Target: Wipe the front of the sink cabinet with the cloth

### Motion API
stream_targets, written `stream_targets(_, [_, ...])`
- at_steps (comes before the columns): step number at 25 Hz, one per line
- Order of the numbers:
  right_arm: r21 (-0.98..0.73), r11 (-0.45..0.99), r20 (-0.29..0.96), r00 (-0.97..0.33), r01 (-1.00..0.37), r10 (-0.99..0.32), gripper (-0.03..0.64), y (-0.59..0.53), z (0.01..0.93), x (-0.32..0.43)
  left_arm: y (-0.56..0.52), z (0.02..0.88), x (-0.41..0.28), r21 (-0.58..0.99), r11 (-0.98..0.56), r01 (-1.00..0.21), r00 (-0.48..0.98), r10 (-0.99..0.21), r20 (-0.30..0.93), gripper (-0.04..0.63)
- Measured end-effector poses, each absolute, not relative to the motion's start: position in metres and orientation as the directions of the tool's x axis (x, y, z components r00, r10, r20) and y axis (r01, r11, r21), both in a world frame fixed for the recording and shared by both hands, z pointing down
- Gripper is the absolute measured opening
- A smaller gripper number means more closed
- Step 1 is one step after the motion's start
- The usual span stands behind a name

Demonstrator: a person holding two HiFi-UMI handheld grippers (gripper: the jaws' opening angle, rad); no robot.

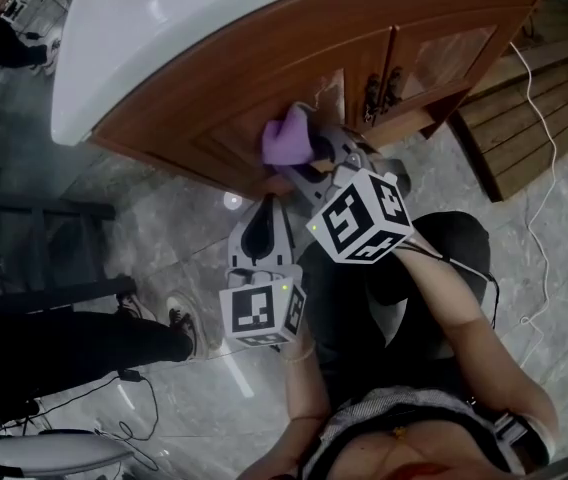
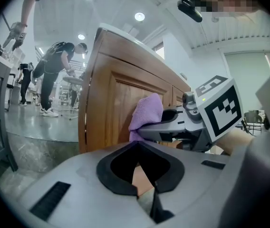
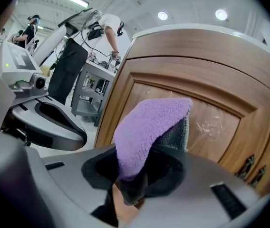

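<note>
The purple cloth [image 1: 286, 136] is pressed against the left door panel of the brown wooden sink cabinet [image 1: 264, 68]. My right gripper [image 1: 302, 153] is shut on the cloth, which drapes over its fingertips. In the right gripper view the cloth [image 3: 147, 127] covers the jaws of the right gripper [image 3: 161, 144] in front of the cabinet panel [image 3: 220, 113]. My left gripper [image 1: 261, 230] hangs lower, away from the cabinet, shut and holding nothing. The left gripper view shows its own jaws [image 2: 137, 164] together, with the cloth [image 2: 147, 110] and cabinet [image 2: 109, 103] beyond.
A white countertop [image 1: 144, 18] overhangs the cabinet. Two dark door handles [image 1: 382, 86] sit to the right of the cloth. A black stool [image 1: 34, 258] and a person's shoe [image 1: 179, 320] are on the tiled floor at left. Wooden decking [image 1: 534, 118] and a white cable [image 1: 544, 188] lie right.
</note>
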State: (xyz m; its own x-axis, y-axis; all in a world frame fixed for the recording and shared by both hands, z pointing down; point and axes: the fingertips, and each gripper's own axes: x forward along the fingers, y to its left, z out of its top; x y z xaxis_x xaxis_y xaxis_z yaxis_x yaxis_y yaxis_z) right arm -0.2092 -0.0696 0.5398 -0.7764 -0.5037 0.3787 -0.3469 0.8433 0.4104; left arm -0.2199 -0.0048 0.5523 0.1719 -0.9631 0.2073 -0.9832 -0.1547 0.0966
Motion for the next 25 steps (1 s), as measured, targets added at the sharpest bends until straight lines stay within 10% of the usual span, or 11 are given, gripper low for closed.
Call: stream_targets(25, [0.42,0.783,0.425,-0.663,-0.458,-0.616,0.163,-0.102,0.553,-0.142,-0.031,0.561,-0.173,0.112,-0.278,-0.954,0.296,-0.93,0.217,0.0])
